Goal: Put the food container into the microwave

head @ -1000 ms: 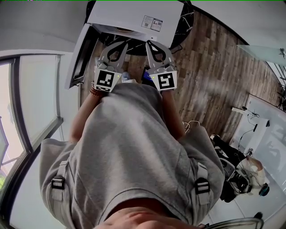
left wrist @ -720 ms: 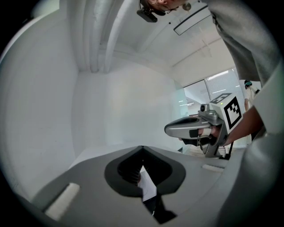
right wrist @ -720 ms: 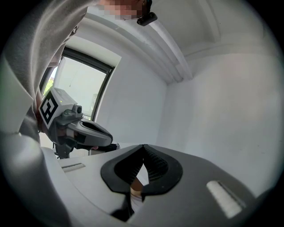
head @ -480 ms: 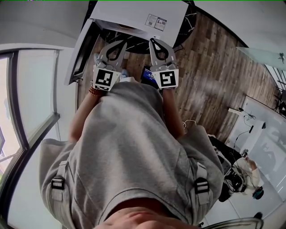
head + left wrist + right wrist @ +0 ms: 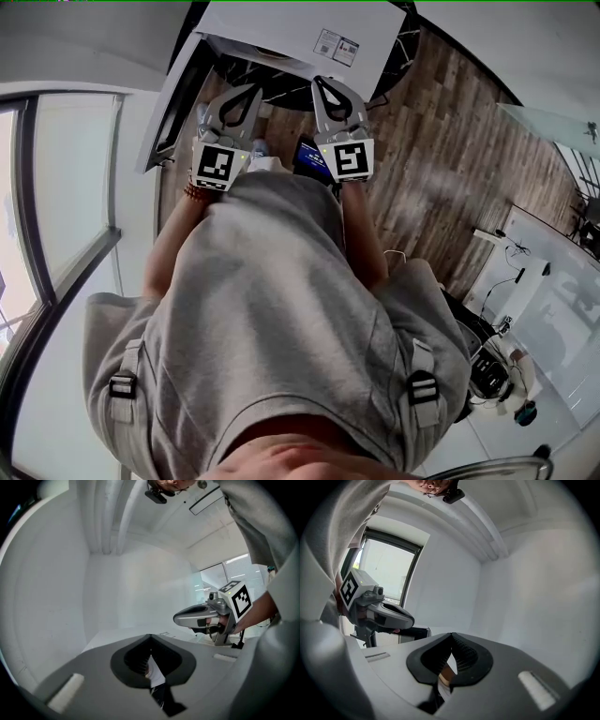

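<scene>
The white microwave (image 5: 300, 33) stands at the top of the head view, its door (image 5: 173, 94) swung open on the left. Its dark opening is mostly hidden below its top, and I cannot make out the food container there. Both grippers are held close to the grey-shirted torso and point at the microwave. The left gripper (image 5: 246, 86) (image 5: 150, 637) is shut, jaws meeting at the tip with nothing between them. Beside it, the right gripper (image 5: 322, 82) (image 5: 451, 634) is shut and empty too. Each gripper view shows the other gripper alongside.
Wood-look floor (image 5: 441, 159) spreads to the right of the microwave. A window and its frame (image 5: 56, 234) run down the left. The person's shoes (image 5: 307, 155) show between the grippers. Cluttered equipment (image 5: 497, 366) sits at the lower right.
The microwave has slid slightly up and right in the head view. Both grippers stay shut and have barely shifted before the torso.
</scene>
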Available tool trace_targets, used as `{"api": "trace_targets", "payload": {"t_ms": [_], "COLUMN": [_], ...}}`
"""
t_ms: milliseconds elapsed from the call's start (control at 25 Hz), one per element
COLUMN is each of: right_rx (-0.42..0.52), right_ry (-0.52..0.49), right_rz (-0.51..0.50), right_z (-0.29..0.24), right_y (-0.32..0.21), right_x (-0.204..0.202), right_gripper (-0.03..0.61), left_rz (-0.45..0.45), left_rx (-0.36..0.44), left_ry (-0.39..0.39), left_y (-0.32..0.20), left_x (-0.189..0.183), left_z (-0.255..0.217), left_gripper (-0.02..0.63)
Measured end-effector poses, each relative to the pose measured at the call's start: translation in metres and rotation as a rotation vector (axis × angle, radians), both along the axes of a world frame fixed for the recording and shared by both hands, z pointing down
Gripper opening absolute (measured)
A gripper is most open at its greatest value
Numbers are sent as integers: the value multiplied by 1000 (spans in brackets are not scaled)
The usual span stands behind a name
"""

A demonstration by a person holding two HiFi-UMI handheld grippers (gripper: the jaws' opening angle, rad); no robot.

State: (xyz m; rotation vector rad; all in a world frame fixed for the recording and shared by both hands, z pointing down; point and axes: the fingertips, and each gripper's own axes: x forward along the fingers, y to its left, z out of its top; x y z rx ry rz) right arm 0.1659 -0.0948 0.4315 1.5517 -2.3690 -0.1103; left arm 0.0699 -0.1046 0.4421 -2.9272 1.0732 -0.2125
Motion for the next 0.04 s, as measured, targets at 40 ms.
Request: {"api": "trace_targets", "payload": {"t_ms": [40], "right_rx": [-4], "right_ry": [1], "right_rz": [-3], "right_z": [2], "right_y": [-2], "right_x": [-1], "right_gripper": [6], "left_rz": [-3], "left_rx": [-1], "left_ry": [0], "left_y": [-1], "left_x": [-2], "left_z": [1], "left_gripper": [-2]}}
